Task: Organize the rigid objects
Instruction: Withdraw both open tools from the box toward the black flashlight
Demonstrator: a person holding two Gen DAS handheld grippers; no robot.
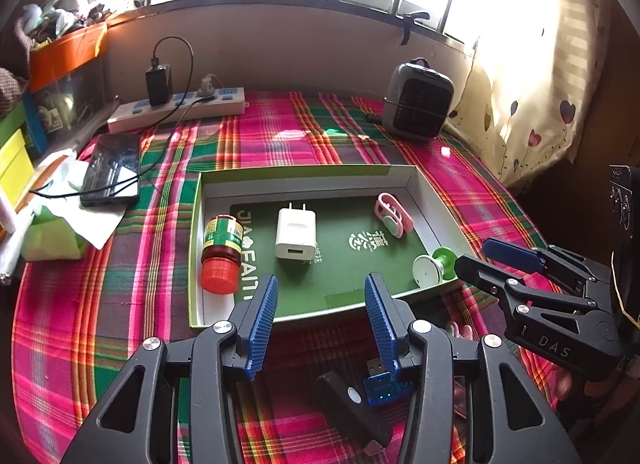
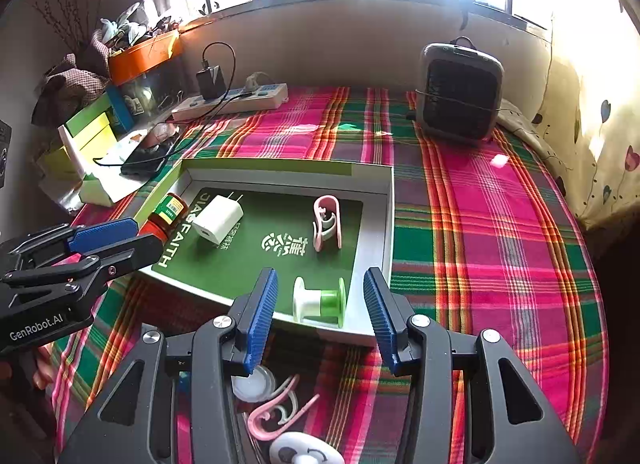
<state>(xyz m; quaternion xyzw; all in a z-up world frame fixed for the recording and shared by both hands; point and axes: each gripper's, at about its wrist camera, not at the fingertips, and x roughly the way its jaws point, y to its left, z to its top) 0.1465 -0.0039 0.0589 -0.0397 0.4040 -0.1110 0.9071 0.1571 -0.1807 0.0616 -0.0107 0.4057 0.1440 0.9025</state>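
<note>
A shallow box lid (image 1: pixel 304 180) (image 2: pixel 376 184) with a green floor lies on the plaid cloth. In it lie a red-capped bottle (image 1: pixel 221 252) (image 2: pixel 166 216), a white charger (image 1: pixel 295 233) (image 2: pixel 218 219), a pink clip (image 1: pixel 393 215) (image 2: pixel 327 222) and a white-green spool (image 1: pixel 434 267) (image 2: pixel 319 301). My left gripper (image 1: pixel 322 290) (image 2: pixel 132 234) is open and empty, over the lid's near edge. A blue USB stick (image 1: pixel 382 382) and a black stick (image 1: pixel 352 404) lie on the cloth under it. My right gripper (image 2: pixel 320 284) (image 1: pixel 476 256) is open and empty, around the spool's end of the lid. A pink hook (image 2: pixel 276 412) lies below it.
A power strip (image 1: pixel 180 109) (image 2: pixel 236 101) with plugged chargers and a phone (image 1: pixel 112 170) on tissue sit at the back left. A grey heater (image 1: pixel 418 102) (image 2: pixel 460 92) stands at the back right. Boxes (image 2: pixel 144 52) stack along the left. A curtain (image 1: pixel 532 76) hangs on the right.
</note>
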